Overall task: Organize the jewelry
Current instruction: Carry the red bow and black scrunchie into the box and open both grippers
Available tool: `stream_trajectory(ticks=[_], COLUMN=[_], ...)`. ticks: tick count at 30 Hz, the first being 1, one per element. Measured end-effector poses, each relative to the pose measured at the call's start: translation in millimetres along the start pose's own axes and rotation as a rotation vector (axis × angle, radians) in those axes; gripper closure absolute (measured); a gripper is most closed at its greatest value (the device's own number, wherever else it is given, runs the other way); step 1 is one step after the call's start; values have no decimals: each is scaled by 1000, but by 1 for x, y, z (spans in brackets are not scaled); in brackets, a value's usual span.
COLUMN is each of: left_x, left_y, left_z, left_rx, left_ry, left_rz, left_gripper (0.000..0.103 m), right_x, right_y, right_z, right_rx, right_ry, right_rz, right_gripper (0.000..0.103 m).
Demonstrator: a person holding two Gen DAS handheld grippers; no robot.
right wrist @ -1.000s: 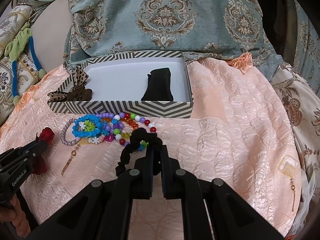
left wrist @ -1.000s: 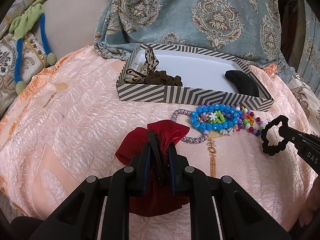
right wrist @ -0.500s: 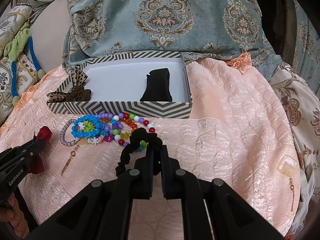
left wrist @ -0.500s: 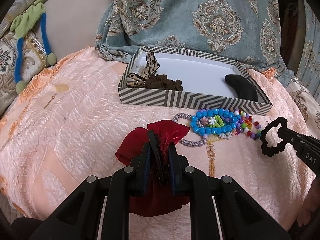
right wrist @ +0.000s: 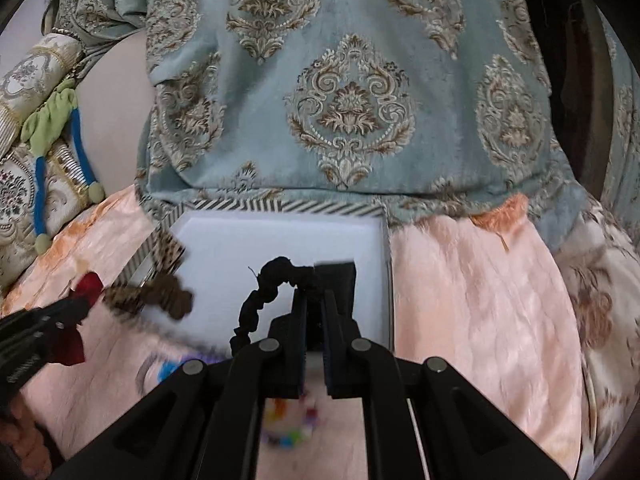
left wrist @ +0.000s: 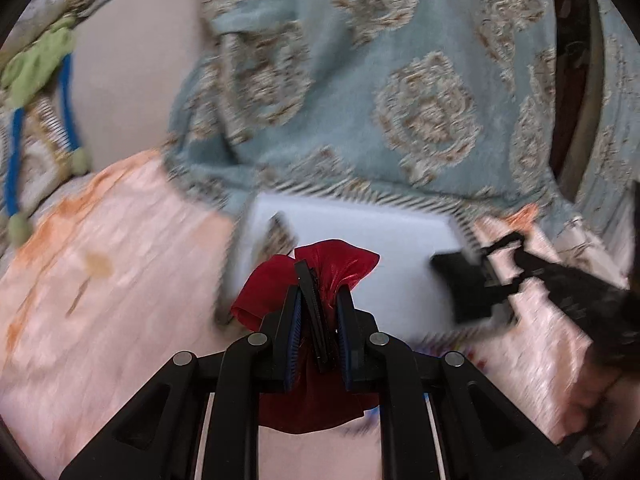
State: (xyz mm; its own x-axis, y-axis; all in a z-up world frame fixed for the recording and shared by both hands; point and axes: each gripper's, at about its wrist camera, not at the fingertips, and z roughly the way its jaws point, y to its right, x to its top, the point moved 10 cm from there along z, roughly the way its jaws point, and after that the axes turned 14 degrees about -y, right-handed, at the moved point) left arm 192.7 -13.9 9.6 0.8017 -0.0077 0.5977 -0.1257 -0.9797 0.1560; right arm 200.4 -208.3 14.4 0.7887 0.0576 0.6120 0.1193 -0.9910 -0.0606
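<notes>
We see the left gripper (left wrist: 319, 312) pinching a shiny red satin bow clip (left wrist: 332, 268) over the striped cardboard box (right wrist: 280, 206). The right gripper (right wrist: 315, 312) clamps a black ruffled scrunchie (right wrist: 262, 296), which curves out left of its fingertips, above the box's white floor.

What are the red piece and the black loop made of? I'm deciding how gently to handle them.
Red bow: apparently satin-like fabric, glossy, with soft gathered folds; a black clip runs through it. Black scrunchie: seemingly matte ruched cloth over elastic, bunched along its arc. Both look soft; motion blur leaves the exact weave unclear.
</notes>
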Motion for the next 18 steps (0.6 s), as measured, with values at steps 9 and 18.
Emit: stream_trajectory(ticks=[9,18], left_x=[53,48], left_y=[15,-5], left_z=[99,151], left_rx=[-13,48], left_ry=[-108,-220], left_rz=[16,-15], left_gripper=[103,102], right_x=[38,36], right_y=[9,26], right_z=[93,160], right_rx=[120,120], right_ry=[-134,-286], right_rz=[74,139], right_gripper=[97,96])
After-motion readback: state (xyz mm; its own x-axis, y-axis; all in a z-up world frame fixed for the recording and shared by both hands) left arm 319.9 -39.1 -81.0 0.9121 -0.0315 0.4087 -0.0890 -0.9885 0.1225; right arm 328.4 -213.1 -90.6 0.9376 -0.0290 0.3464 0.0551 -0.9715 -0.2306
